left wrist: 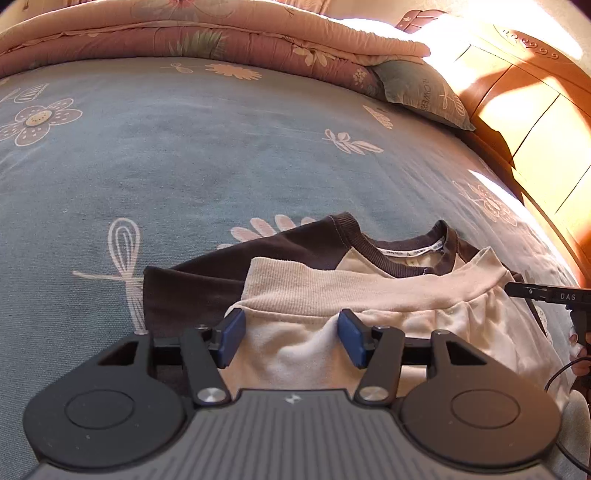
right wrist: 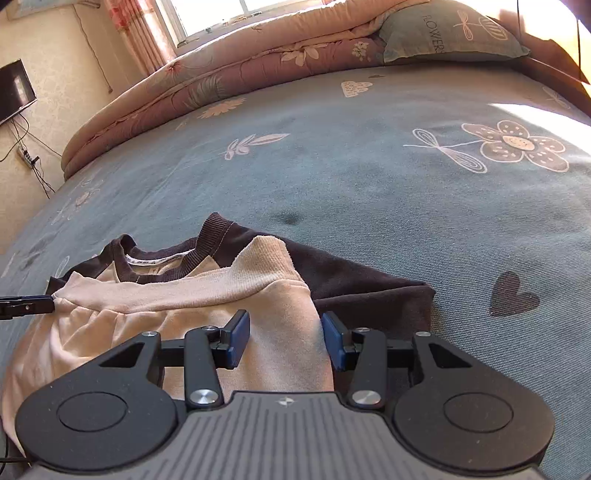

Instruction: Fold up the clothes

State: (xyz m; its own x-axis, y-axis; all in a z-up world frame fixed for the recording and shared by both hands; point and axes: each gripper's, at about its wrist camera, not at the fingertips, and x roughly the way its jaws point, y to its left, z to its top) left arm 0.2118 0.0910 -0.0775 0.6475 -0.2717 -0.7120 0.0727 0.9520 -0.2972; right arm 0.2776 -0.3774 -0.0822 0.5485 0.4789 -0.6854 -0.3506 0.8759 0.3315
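Observation:
A cream sweatshirt (left wrist: 332, 291) with dark brown sleeves and collar lies folded on the blue floral bedsheet (left wrist: 184, 166), its ribbed hem turned up towards the collar. My left gripper (left wrist: 291, 332) is open, its blue pads either side of the cream cloth. My right gripper (right wrist: 284, 336) is open over the cream cloth (right wrist: 236, 295), beside the folded brown sleeve (right wrist: 369, 291). The right gripper's tip (left wrist: 532, 291) shows at the hem's right end in the left wrist view; the left gripper's tip (right wrist: 33, 304) shows at the hem's left end in the right wrist view.
A folded pink floral quilt (left wrist: 221, 33) and a blue-green pillow (left wrist: 421, 88) lie at the far side of the bed. A wooden headboard (left wrist: 535, 122) runs along the right. A wall with a TV (right wrist: 14, 92) and power strip is on the left.

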